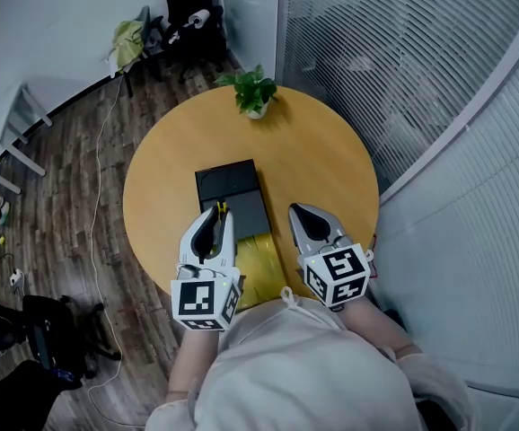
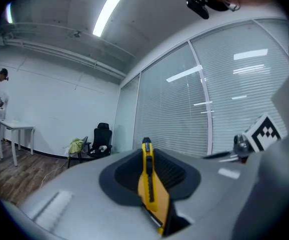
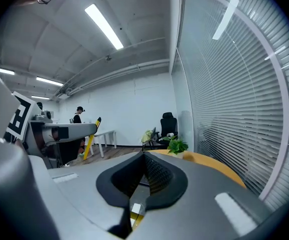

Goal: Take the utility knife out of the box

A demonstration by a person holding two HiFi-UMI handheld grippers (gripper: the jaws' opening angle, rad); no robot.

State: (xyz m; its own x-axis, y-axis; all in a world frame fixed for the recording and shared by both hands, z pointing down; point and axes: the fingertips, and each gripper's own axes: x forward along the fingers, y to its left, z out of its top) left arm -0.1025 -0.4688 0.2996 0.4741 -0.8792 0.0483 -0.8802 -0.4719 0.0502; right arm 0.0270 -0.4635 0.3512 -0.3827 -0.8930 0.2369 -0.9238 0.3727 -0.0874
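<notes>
— Where is the yellow plastic utility knife [image 2: 147,181]?
— Clamped between the left gripper's [image 1: 221,212] jaws, over the left edge of the black rectangular box [image 1: 241,191] near the round wooden table's [image 1: 331,151] near edge.
— And the right gripper [image 1: 296,210]?
— Jaws closed together, empty, just beside the box's right side.

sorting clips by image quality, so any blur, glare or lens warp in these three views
Head view: evenly lit and sharp, no glare on the table, mild wide-angle bend at the edges. Left gripper view: heavy fisheye with black corners, ceiling light blown out, utility knife soft at its near end. Right gripper view: same fisheye and dark rim, plant fairly crisp.
</notes>
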